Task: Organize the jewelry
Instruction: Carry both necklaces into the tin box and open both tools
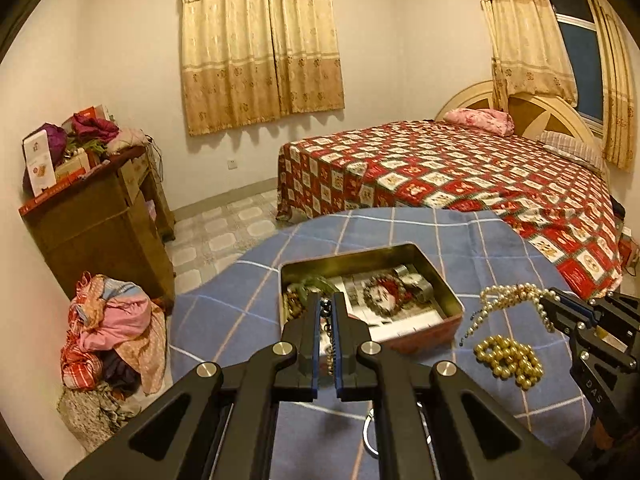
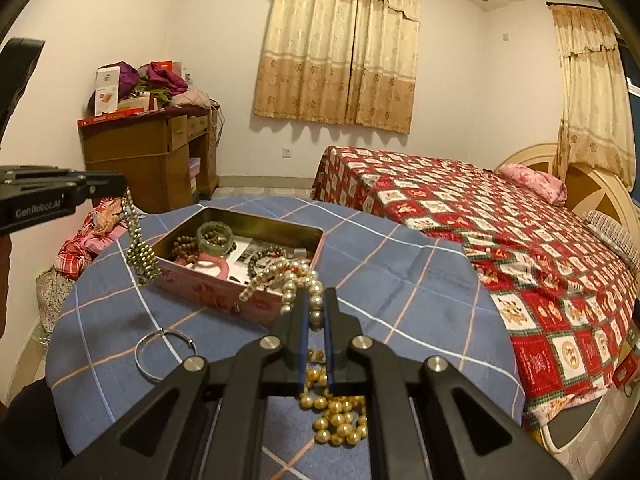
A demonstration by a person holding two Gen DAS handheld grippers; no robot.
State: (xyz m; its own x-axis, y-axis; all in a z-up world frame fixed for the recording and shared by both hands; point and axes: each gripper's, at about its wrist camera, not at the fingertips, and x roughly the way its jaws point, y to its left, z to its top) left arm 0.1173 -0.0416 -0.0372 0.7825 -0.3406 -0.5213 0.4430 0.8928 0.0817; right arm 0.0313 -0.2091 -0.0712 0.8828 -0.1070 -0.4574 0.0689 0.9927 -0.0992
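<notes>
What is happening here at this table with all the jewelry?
A person holds a gripper in each hand and sorts jewelry over a blue checked tablecloth. The left gripper is shut on a beaded chain hanging beside the open tin box. The right gripper is shut on a white pearl necklace. A gold bead necklace and a silver bangle lie on the cloth.

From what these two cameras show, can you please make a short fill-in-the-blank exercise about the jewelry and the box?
1. The open tin box stands on a ____ checked cloth.
2. The right gripper is shut on a string of ____ pearls.
3. The silver bangle lies ____ the box.
4. A heap of ____ beads lies on the cloth.

Missing words: blue; white; outside; gold
</notes>
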